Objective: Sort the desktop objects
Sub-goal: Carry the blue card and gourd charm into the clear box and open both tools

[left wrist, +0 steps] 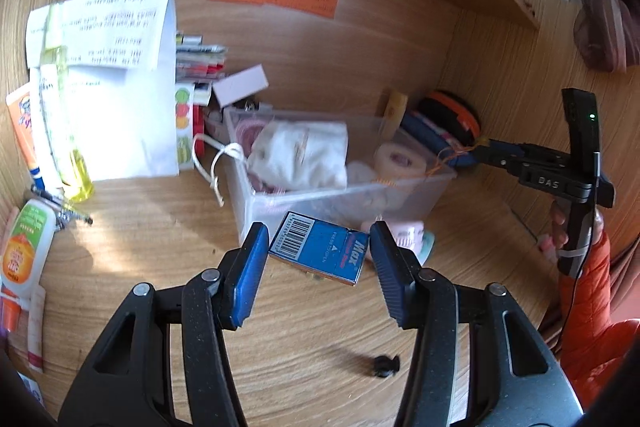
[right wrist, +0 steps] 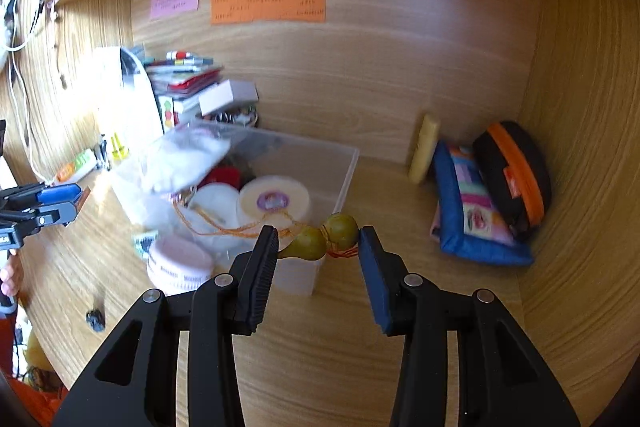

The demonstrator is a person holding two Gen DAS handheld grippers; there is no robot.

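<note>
Blue cardboard fills the gap in my left gripper (left wrist: 319, 257): the small staple box (left wrist: 320, 253) is clamped across its long axis, barcode end against the left pad, printed end against the right. It hangs clear of the desk (left wrist: 320, 339), just in front of the near wall of the clear plastic bin (left wrist: 256, 215).

My right gripper (right wrist: 318, 243) grips a little olive-green gourd charm (right wrist: 324, 237). Its long axis runs pad to pad, the narrow end at the left finger (right wrist: 260, 279), the round bulb and knotted orange cord (right wrist: 224, 229) by the right one. The cord trails back over the bin rim toward the tape roll (right wrist: 274, 203) inside.

Everything turns on that bin. It lies straight ahead of both grippers, and the right one is the nearer, sitting at its front right corner.

As I judge it, the trailing cord could snag on the rim or the roll.

Open desk lies to the right, between the bin and the blue pouch (right wrist: 472, 211). On the left the pink round tin (right wrist: 180, 263) crowds the bin's near wall.
</note>
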